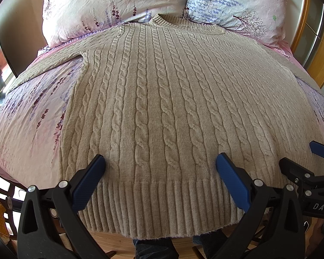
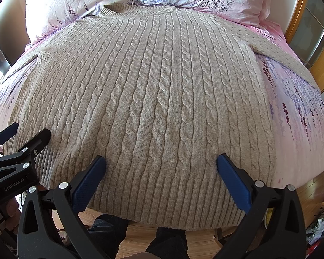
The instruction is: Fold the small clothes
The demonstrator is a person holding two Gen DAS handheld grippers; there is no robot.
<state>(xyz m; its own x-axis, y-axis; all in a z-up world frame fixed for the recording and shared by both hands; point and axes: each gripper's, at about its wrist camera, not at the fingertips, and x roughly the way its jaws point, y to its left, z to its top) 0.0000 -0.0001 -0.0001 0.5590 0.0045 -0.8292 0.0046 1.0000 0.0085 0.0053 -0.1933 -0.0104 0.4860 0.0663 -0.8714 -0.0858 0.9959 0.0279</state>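
A beige cable-knit sweater (image 1: pixel 162 99) lies flat and face up on the bed, collar toward the pillows, both sleeves spread out to the sides, ribbed hem hanging over the near edge. My left gripper (image 1: pixel 159 161) hovers open over the hem's left half, blue pads wide apart with nothing between them. My right gripper (image 2: pixel 161 161) is open too, above the hem's right half of the same sweater (image 2: pixel 153 90). Each gripper shows in the other's view: the right one (image 1: pixel 302 161) at the far right, the left one (image 2: pixel 26 136) at the far left.
Two floral pillows (image 1: pixel 118 4) lie behind the collar on a pink floral bedsheet (image 1: pixel 26 118). A wooden headboard or door frame (image 1: pixel 317 49) stands at the right. Wooden floor (image 2: pixel 138 235) and the person's dark trouser legs (image 2: pixel 168 241) show below the bed edge.
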